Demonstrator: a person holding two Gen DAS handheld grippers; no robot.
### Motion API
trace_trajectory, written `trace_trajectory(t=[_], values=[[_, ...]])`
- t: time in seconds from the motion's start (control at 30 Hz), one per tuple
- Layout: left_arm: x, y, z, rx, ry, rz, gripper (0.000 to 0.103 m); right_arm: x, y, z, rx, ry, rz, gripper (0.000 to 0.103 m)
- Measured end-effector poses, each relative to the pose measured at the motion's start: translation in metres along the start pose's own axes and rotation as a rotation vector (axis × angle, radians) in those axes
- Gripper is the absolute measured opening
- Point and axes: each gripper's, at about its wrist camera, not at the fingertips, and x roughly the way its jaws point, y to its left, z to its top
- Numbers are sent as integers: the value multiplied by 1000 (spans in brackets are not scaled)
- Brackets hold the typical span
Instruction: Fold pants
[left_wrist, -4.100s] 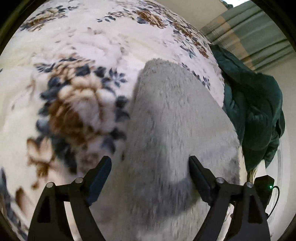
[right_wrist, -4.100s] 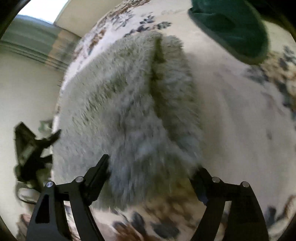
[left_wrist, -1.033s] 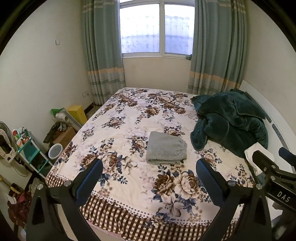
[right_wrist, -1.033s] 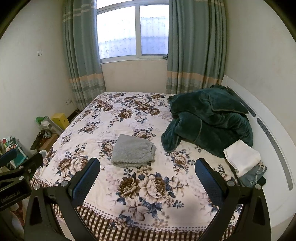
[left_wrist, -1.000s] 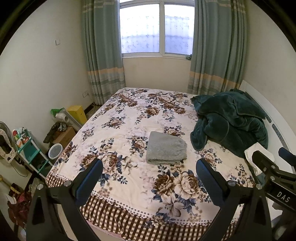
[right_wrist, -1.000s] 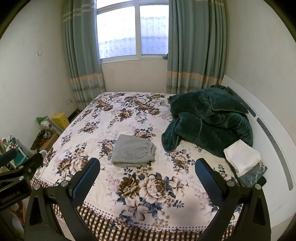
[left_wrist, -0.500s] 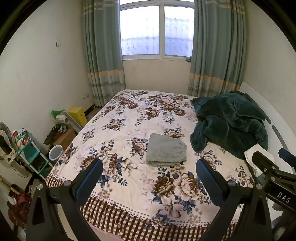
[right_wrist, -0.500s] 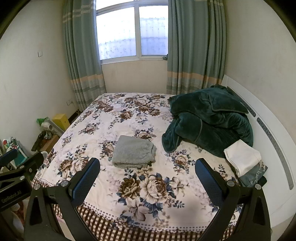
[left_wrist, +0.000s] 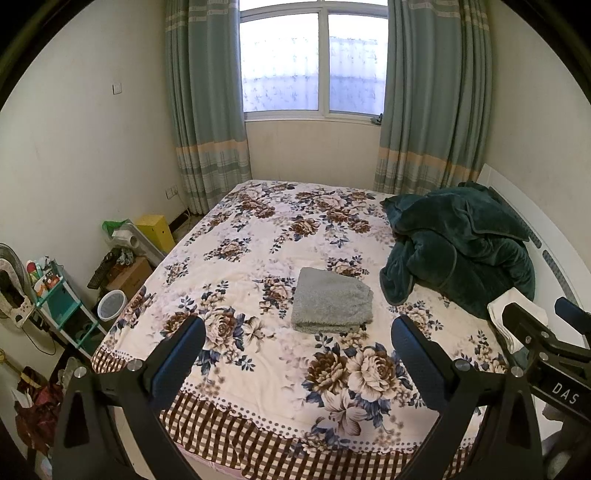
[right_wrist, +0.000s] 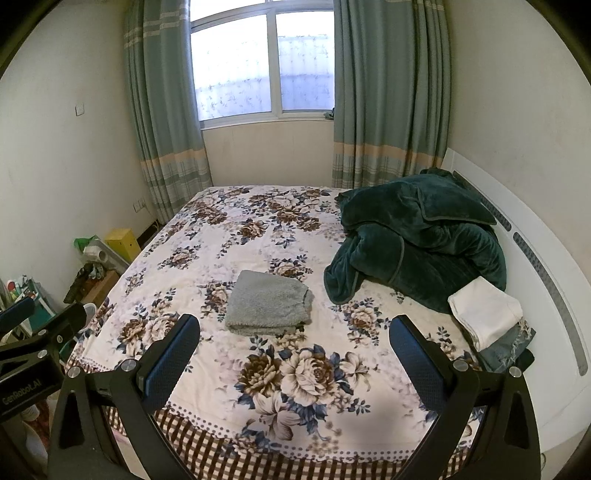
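Both grippers hang back off the foot of the bed (left_wrist: 258, 254), left gripper (left_wrist: 297, 343) and right gripper (right_wrist: 294, 341) each spread wide, empty. The grey pants (left_wrist: 331, 301) lie folded mid-bed, straight ahead, well apart from both, roughly equally far from each.

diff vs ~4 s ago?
Both claws have pulled back from right over the grey pants to beyond the foot of the bed. The left claw and right claw were open then and are open now, holding nothing. The pants lie folded on the floral cover; the green blanket is unmoved.
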Motion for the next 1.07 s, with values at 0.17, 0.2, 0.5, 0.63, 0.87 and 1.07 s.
trace_trajectory(t=[0.17,0.2,0.5,0.63,0.87,1.07], values=[[0,-1,2,-3,0,-2,103,0,0,0,0,0,-1,103],[0,-1,2,-3,1,-1,103,0,0,-1,-1,0,-2,103],[-4,-1,6,-4,6,1,103,-1,5,-1,4,4,-2,103],[-4,-1,7,-6,5,1,103,-1,4,-1,5,3,-4,103],[-4,-1,5,-6,6,2,103,-2,7,-2,9,1,-5,103],[-5,-1,5,-8,3,1,103,-2,7,-2,10,2,-5,103]])
